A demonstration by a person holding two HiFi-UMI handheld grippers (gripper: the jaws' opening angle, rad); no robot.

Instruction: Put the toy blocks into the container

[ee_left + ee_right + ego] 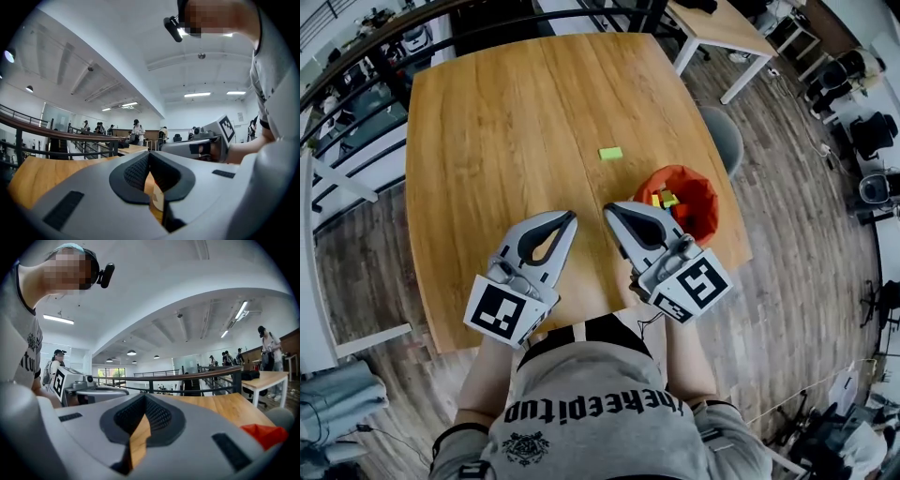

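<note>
Left hand-held gripper and right hand-held gripper, 2 closed and empty, above the counter; 1 green block near 1 orange container.

A: Any print to read here?

B: Only on the person's grey shirt, at six o'clock in the head view. It carries a row of black gothic letters, seen upside down, and I can't make out the word.

A: Any signs or codes?

B: Black-and-white square markers, patterns without letters. One marker is on the left gripper at eight o'clock, the other marker on the right gripper at four
</note>
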